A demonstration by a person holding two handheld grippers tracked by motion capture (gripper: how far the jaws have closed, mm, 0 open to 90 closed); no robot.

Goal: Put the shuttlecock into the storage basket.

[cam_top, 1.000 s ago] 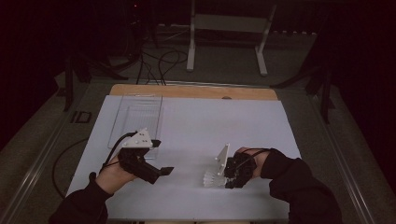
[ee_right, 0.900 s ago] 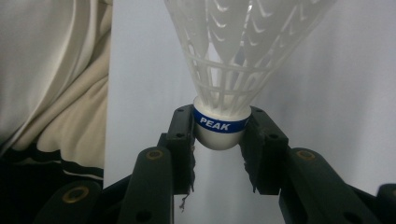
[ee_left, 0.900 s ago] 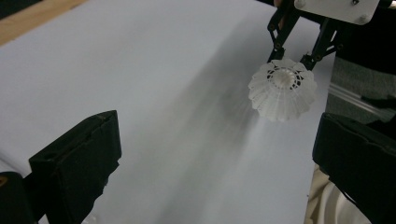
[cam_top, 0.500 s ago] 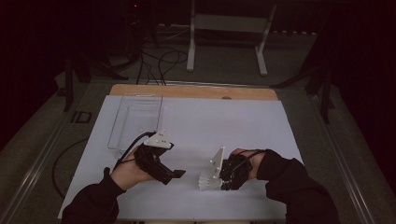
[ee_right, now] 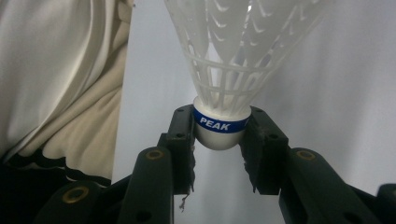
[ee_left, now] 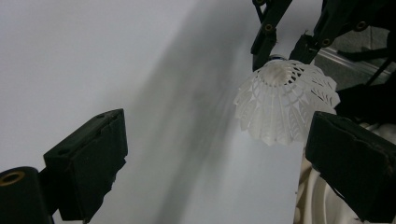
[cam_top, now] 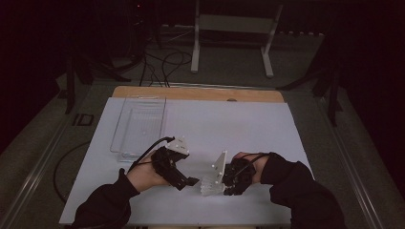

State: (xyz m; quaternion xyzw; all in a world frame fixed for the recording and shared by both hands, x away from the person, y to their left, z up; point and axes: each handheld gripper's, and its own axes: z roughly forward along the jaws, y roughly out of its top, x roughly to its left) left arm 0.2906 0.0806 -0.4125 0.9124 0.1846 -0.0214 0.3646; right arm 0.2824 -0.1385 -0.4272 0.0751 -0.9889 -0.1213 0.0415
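A white plastic shuttlecock (ee_right: 229, 56) with a blue band marked PEAK is held by its cork head, with my right gripper (ee_right: 219, 140) shut on it. Its skirt points away from the jaws. In the high view my right gripper (cam_top: 225, 183) holds the shuttlecock (cam_top: 209, 185) just above the white sheet, skirt toward the left. My left gripper (cam_top: 191, 181) is open, its tips close to the skirt. In the left gripper view, my left gripper (ee_left: 219, 163) has its jaws wide apart, and the shuttlecock (ee_left: 280, 102) hangs ahead near the right jaw, apart from both pads.
A clear plastic tray (cam_top: 138, 125) lies on the white sheet (cam_top: 229, 124) at the back left. The wooden table edge (cam_top: 196, 93) runs behind it. Cream-white cloth (ee_right: 60, 84) shows beside the right gripper. Stands and cables are on the dark floor beyond.
My left hand has moved right and slightly down, bringing its open jaws close to the shuttlecock's skirt. The right hand has stayed almost still with the shuttlecock.
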